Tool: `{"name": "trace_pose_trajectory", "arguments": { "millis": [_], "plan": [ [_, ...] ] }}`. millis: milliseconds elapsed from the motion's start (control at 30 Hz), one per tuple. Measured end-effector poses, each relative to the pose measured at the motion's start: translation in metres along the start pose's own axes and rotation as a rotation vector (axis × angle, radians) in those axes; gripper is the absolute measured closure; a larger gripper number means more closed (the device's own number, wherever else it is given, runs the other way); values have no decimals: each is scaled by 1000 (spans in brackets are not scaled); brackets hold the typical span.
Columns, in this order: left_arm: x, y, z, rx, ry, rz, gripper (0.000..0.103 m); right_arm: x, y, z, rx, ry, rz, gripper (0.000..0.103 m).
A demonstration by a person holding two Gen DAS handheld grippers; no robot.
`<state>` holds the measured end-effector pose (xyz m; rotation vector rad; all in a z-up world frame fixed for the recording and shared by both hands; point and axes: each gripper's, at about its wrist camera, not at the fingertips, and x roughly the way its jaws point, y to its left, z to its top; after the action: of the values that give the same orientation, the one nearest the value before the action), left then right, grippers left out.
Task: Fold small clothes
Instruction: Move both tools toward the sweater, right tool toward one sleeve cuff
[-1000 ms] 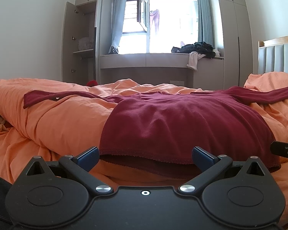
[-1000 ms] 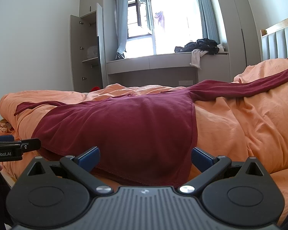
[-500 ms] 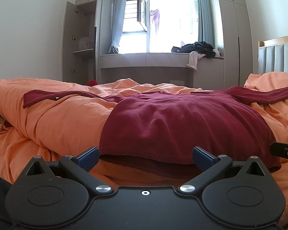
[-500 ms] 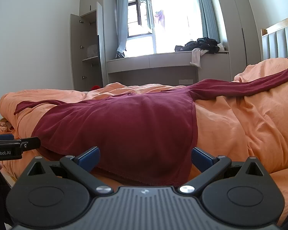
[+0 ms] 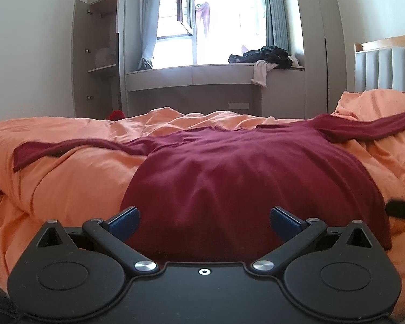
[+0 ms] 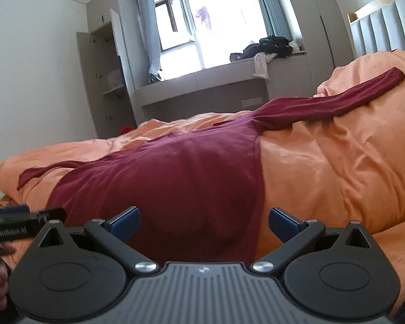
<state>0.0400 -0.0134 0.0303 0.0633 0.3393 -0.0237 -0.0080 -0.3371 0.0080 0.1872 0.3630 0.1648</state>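
Both grippers poised at the hem, fold not yet begun.

The orange duvet (image 5: 67,178) fills the bed; the maroon long-sleeved top (image 5: 243,178) lies flat across it, sleeves out toward 9 and 2 o'clock. The left gripper (image 5: 203,218) and right gripper (image 6: 203,218) both stand with jaws apart, empty, at the hem at 6 o'clock. Next, I judge, each must pinch a hem corner; the lumpy duvet may hinder. Dark clothes (image 5: 262,54) sit on the window ledge (image 5: 191,73) at 12 o'clock.

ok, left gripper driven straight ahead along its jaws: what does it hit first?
Most likely the maroon long-sleeved top: its near hem sits between the open jaws of the left gripper, spread on the orange duvet. Whether it touches already is unclear.
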Motion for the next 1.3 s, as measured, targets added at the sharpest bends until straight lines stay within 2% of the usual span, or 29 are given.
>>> {"name": "trace_pose_trajectory", "arguments": {
  "millis": [167, 333, 433, 533, 733, 933, 1000, 1133, 1300],
  "plan": [
    [24, -6, 34, -13, -4, -23, 0, 9, -13, 23, 12, 25, -41, 0],
    [53, -16, 62, -23, 0, -36, 0, 25, -30, 49, 7, 16, -179, 0],
    [82, -21, 76, -28, 58, -87, 0, 34, -42, 62, 9, -4, -249, 0],
    [109, -29, 86, -42, 81, -108, 0, 45, -56, 74, 34, -13, -294, 0],
    [149, -45, 102, -6, 38, -92, 0, 66, -82, 96, 33, -30, -351, 0],
    [188, -39, 100, -42, 52, -79, 0, 91, -101, 108, -15, -27, -396, 0],
    [196, -35, 96, -63, 46, -68, 0, 100, -108, 112, -31, -50, -392, 0],
    [208, -25, 89, -131, 83, -73, 0, 115, -137, 123, -6, -155, -339, 0],
    [216, -24, 80, -139, 108, -83, 0, 132, -180, 143, 61, -258, -394, 0]
  ]
}}
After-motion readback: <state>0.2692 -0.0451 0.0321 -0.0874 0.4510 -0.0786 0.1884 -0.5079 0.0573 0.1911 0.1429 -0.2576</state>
